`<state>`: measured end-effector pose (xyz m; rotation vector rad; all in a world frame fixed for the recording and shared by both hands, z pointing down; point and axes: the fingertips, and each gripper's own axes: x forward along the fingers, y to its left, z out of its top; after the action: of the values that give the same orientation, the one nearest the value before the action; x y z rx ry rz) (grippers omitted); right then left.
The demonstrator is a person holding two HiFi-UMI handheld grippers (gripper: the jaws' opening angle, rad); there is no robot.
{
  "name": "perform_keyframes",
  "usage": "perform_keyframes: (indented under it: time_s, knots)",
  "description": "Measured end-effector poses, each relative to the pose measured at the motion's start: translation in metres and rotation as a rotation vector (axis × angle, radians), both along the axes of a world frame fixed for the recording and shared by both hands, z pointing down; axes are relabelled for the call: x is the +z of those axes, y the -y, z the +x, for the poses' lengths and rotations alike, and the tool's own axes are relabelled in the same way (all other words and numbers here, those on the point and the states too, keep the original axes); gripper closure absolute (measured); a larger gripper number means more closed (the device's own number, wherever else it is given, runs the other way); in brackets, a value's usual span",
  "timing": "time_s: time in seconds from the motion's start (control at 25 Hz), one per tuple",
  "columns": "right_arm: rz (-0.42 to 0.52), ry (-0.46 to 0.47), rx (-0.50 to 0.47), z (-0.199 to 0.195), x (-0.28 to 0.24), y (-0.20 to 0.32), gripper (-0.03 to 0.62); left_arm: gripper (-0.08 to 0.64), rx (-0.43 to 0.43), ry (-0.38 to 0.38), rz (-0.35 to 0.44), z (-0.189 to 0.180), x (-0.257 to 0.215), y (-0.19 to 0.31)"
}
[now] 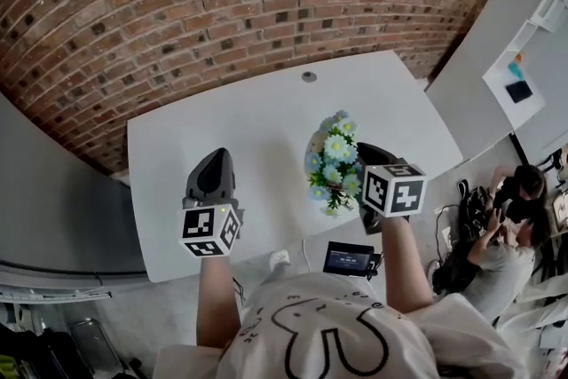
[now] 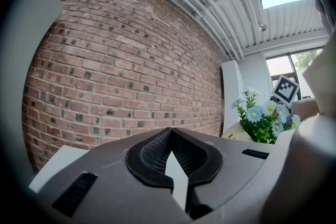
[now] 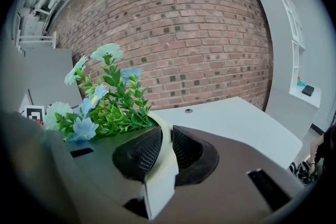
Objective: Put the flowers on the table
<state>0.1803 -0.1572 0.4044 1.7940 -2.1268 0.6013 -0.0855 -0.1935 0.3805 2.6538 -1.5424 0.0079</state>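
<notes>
Standing against a brick wall (image 1: 222, 4), the white table (image 1: 222, 138) has a round grommet (image 1: 309, 76) near its far edge. The right gripper (image 3: 165, 136) pinches the cream rim (image 3: 163, 160) beneath the flowers (image 1: 335, 160), over the table's near right part (touching it or not, I cannot tell). The left gripper (image 2: 170, 152), pressed together on nothing, hangs over the near left.

The flowers (image 1: 334, 162) are right of the left hand-held gripper (image 1: 213, 160), over the table (image 1: 222, 129).
</notes>
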Motion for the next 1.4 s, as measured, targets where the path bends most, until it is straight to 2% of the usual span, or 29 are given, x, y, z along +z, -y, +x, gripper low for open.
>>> perform_keyframes:
  time_s: [0.28, 0.56, 1.0, 1.4]
  knots:
    - [-0.023, 0.005, 0.042, -0.007, 0.006, 0.045, 0.532, 0.560, 0.017, -0.013, -0.019, -0.014, 0.004, 0.055]
    - [-0.056, -0.005, 0.068, -0.013, 0.013, 0.071, 0.532, 0.560, 0.037, -0.033, -0.049, -0.022, 0.012, 0.088]
    - [-0.110, -0.004, 0.068, -0.011, 0.031, 0.080, 0.532, 0.560, 0.025, -0.042, -0.085, -0.023, 0.027, 0.100]
    - [-0.160, -0.009, -0.008, -0.005, 0.049, 0.103, 0.532, 0.560, -0.034, -0.031, -0.118, -0.019, 0.041, 0.101]
